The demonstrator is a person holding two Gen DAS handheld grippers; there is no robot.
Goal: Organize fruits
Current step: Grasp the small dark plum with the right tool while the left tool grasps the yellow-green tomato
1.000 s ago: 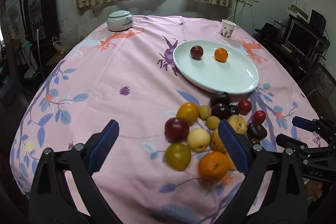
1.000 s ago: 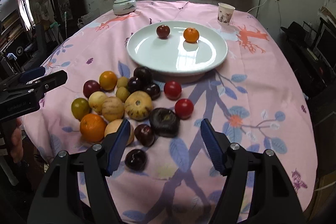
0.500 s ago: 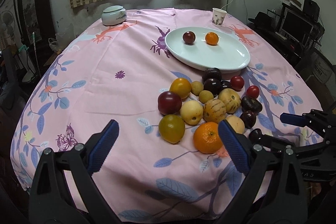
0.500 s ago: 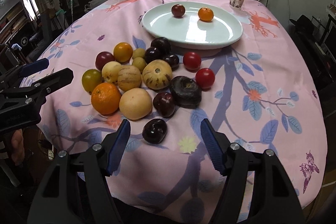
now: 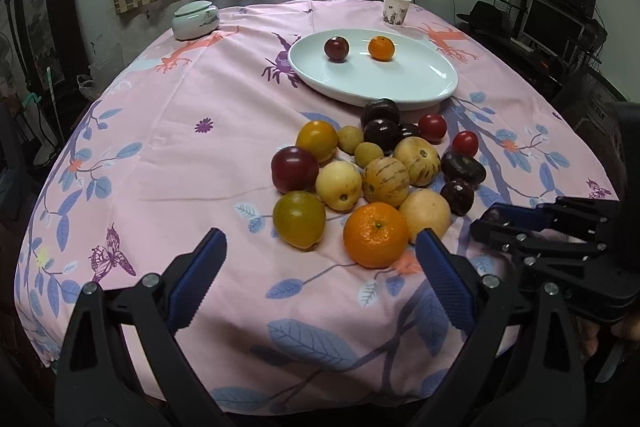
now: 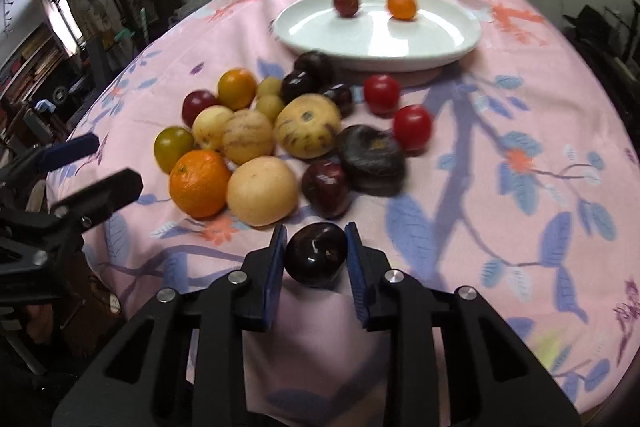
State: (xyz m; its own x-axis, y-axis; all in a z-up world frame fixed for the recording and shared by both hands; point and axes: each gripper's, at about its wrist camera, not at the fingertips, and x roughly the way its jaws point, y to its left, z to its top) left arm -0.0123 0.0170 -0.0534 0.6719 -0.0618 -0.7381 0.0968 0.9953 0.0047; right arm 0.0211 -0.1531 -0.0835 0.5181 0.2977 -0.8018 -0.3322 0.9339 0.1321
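A pile of several fruits lies on the pink tablecloth in front of a white oval plate point(image 5: 400, 83) point(image 6: 440, 39), which holds a dark red plum point(image 5: 336, 48) and a small orange point(image 5: 381, 47). My right gripper point(image 6: 316, 253) is shut on a dark plum point(image 6: 316, 253) at the near edge of the pile, and shows in the left wrist view point(image 5: 504, 223). My left gripper point(image 5: 316, 267) is open and empty, just short of a large orange point(image 5: 375, 234) and a green-yellow plum point(image 5: 299, 219).
A lidded white ceramic jar point(image 5: 195, 19) stands at the far left of the table, a paper cup point(image 5: 396, 9) at the far right behind the plate. Curtains and a window are behind. Shelves and a monitor stand to the right.
My right gripper has moved in and shut on the dark plum that lay nearest it. My left gripper has pulled back a little and stays open.
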